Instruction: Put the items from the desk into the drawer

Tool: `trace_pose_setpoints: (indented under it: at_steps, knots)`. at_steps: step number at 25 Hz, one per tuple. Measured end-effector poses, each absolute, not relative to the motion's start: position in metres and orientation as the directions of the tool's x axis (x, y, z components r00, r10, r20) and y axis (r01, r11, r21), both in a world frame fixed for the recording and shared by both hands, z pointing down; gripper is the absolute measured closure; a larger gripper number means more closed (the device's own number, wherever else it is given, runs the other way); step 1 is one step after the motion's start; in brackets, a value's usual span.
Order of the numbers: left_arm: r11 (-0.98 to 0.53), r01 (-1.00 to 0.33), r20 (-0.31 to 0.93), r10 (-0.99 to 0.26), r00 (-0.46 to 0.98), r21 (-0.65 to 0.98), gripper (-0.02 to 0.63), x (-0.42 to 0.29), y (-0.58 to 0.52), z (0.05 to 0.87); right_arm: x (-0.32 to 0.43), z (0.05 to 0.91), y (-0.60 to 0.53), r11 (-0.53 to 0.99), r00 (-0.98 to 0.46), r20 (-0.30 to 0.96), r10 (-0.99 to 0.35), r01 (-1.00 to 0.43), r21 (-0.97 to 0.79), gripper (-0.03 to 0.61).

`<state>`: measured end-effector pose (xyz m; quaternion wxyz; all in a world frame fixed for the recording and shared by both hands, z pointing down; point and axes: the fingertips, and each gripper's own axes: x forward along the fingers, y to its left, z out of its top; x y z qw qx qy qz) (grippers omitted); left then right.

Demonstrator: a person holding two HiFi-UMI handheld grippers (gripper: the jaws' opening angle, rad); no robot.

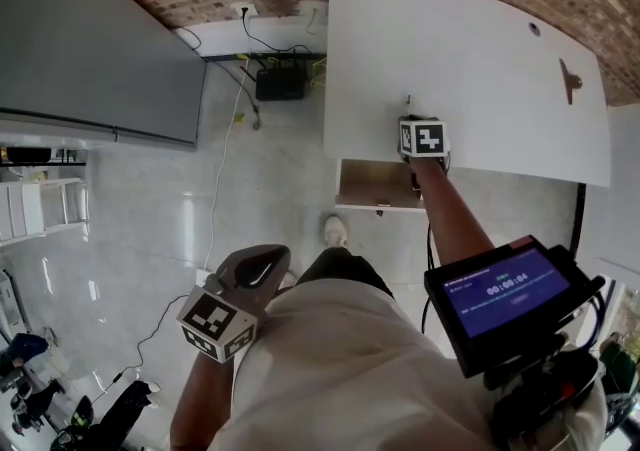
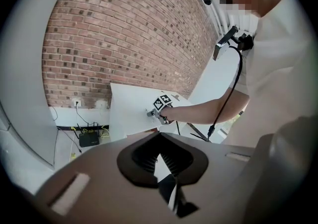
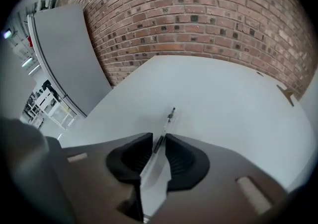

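A thin clear pen (image 3: 168,121) lies on the white desk (image 1: 480,69), its near end running between the two jaws of my right gripper (image 3: 159,139). Those jaws stand a little apart on either side of the pen, and the pads do not press on it. From the head view the right gripper (image 1: 420,139) hovers over the desk's near edge, directly above the open wooden drawer (image 1: 372,187), whose inside looks bare. My left gripper (image 1: 250,271) hangs low beside the person's hip, its tips together (image 2: 160,137) with nothing held.
A small brown object (image 1: 570,81) sits on the far right of the desk. A grey panel (image 1: 90,39) stands to the left, across a strip of pale floor. A black router (image 1: 280,85) and cables lie by the brick wall. A screen device (image 1: 505,294) hangs at the person's chest.
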<state>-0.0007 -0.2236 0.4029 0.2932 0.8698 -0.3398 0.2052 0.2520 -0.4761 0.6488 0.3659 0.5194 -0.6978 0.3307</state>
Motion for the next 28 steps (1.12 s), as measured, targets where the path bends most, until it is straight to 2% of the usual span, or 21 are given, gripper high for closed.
trace_pose_setpoints:
  at_steps: [5, 14, 21, 28]
  knots:
    - [-0.6, -0.709, 0.558, -0.467, 0.686, 0.37, 0.606, -0.002, -0.228, 0.4, 0.249, 0.646, -0.478, 0.224, -0.201, 0.848, -0.491, -0.97, -0.1, 0.532]
    - [-0.643, -0.668, 0.533, -0.44, 0.722, 0.374, 0.606, -0.015, -0.188, 0.399, 0.246, 0.62, -0.427, 0.158, -0.237, 0.795, -0.559, -0.971, -0.178, 0.534]
    - [-0.708, -0.59, 0.504, -0.374, 0.779, 0.387, 0.606, -0.018, -0.151, 0.395, 0.242, 0.595, -0.369, 0.101, -0.244, 0.759, -0.603, -0.968, -0.231, 0.534]
    - [-0.744, -0.524, 0.49, -0.302, 0.817, 0.415, 0.606, -0.031, -0.105, 0.402, 0.233, 0.604, -0.289, 0.048, -0.206, 0.773, -0.6, -0.974, -0.223, 0.534]
